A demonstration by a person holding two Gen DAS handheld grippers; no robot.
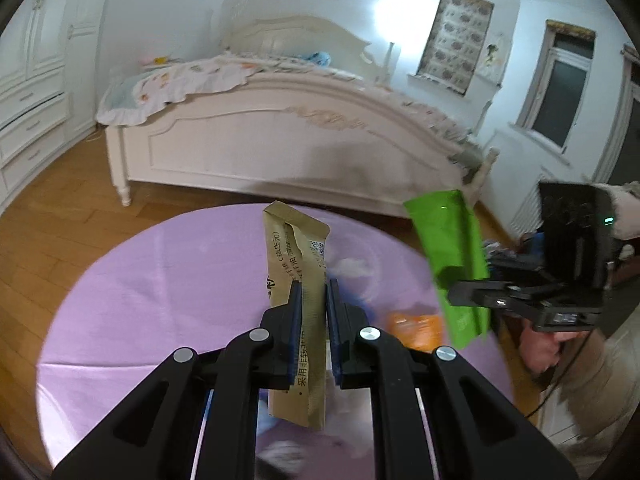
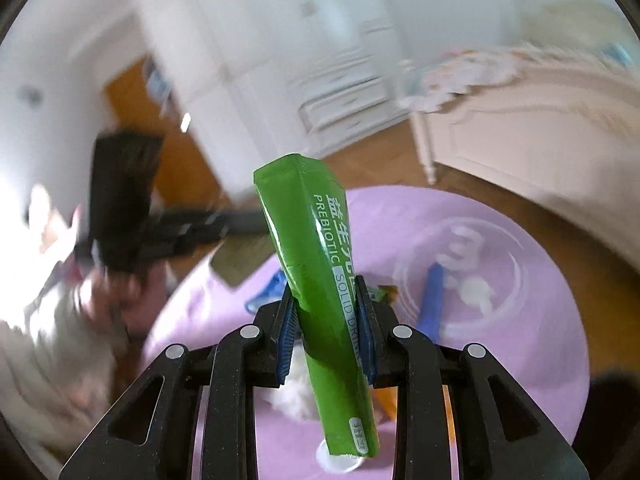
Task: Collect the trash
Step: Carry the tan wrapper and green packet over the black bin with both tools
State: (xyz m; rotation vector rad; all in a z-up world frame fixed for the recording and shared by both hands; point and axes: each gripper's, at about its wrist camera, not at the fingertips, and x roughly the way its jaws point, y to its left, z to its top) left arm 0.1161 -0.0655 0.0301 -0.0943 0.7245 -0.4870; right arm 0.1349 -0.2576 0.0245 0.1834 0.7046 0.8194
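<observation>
Beyond our right gripper (image 2: 324, 320), a clear shallow bowl (image 2: 460, 276) on the lilac tablecloth (image 2: 540, 340) holds pale scraps and a blue wrapper (image 2: 430, 300). Our left gripper (image 1: 312, 320) pinches a flat, creased tan sachet (image 1: 298, 300) upright. The right gripper clamps a glossy green sachet (image 2: 320, 292), raised above the table.

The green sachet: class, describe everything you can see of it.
The green sachet is a long, glossy stick pack, foil-like, printed in white with "PREBIOTIC SOLID DRINK" and Chinese characters, plus a small label near its lower end. It stands roughly upright, lifted above the purple table, clamped at mid-length between the blue pads of the right tool. Its top end is creased.
</observation>
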